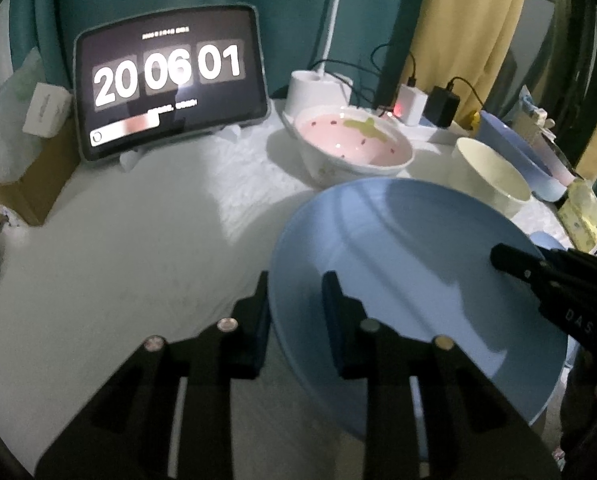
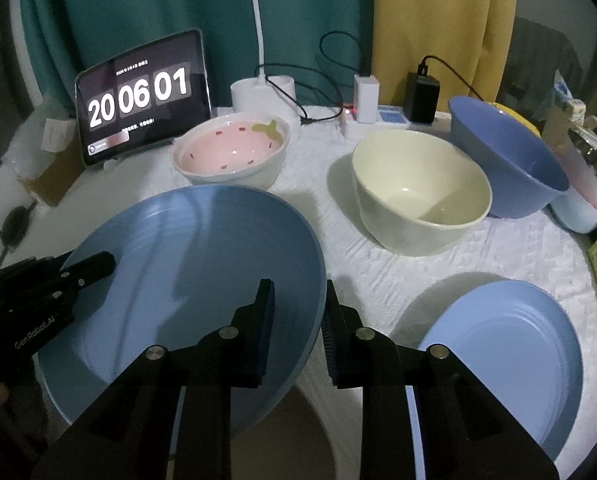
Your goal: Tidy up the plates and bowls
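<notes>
Between the two pairs of tongs hangs a large round pale-blue plate [image 2: 186, 280], raised off the white quilted worktop [image 2: 378, 276] and tilted. The left tongs [image 1: 296, 300] are narrowed onto its near-left rim, one pad under the plate and one on its upper face. The right tongs [image 2: 298, 308] pinch the opposite rim the same way, jaws nearly closed with the edge between them.

On the worktop to the right of the held plate lies a second pale-blue plate [image 2: 510, 344], flat. Beyond it stand three bowls: a cream-coloured round bowl [image 2: 418, 192], a deep periwinkle-blue bowl [image 2: 506, 160] just beside it on the right, and, further left, a white ceramic bowl with a pink strawberry-patterned inside [image 2: 230, 152].

Behind the bowls a tablet showing a flip clock [image 2: 138, 96] leans on a stand, near a white lamp base [image 2: 262, 92], a white charger [image 2: 366, 96] and a black power adapter [image 2: 420, 96] with cables. Teal and yellow curtains [image 2: 438, 20] hang behind.
</notes>
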Demonstrator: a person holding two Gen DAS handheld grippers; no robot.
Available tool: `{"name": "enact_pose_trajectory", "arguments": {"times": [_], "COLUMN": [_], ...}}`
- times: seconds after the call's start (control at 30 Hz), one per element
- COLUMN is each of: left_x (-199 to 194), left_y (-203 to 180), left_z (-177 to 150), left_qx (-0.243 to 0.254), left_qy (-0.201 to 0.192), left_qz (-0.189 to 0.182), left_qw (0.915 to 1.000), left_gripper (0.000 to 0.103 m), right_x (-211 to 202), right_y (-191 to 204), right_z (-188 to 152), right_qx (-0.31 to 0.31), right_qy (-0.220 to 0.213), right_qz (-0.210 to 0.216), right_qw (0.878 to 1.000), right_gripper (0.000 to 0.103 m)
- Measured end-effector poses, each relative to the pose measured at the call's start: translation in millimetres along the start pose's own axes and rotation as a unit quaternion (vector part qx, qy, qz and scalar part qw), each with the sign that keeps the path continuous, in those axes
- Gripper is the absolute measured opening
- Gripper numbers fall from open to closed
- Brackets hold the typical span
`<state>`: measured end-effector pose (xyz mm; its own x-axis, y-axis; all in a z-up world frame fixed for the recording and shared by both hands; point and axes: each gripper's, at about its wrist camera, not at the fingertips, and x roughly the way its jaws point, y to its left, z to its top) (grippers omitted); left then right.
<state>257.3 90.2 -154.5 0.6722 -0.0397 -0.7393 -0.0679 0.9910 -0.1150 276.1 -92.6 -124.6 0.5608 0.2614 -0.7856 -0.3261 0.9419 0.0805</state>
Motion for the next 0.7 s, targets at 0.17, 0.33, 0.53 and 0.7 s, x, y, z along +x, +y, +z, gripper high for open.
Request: {"name": "enact_pose_trajectory", "arguments": {"times": [0.17,0.33,0.53,0.7], "left_x": [-12.8,-25.8,-38.6,-48.5], "left_y": [-5.4,-12.6,-23.4,-35.0], "left_z": [-2.3,-4.1,-6.5,-9.2], "left_qx": [0.005,0.011,0.019,0.028], "left_qy": [-0.011,-0.021,-0.030,-0.037], "left_qz": [-0.002,-0.003,-0.006,-0.009], "left_qw": [0.9999,0.9997,0.9994,0.9989], "left_gripper": [0.025,0.025,0.025,0.025], "right_x": [-12.8,-26.6,-43.2,-56.2], "right_y": [-1.8,-4.9,-11.3,-20.4], "right_z": [-1.7,-4.2,-9.2,-13.7], "right_qx": [0.002,0.003,0.008,0.014], "right_qy": [-0.011,-0.022,-0.034,-0.044], "right_qz": [-0.001,-0.002,-0.004,-0.006], "right_qw": [1.000,1.000,0.999,0.999], "right_gripper": [0.025,0.025,0.024,0.025]}}
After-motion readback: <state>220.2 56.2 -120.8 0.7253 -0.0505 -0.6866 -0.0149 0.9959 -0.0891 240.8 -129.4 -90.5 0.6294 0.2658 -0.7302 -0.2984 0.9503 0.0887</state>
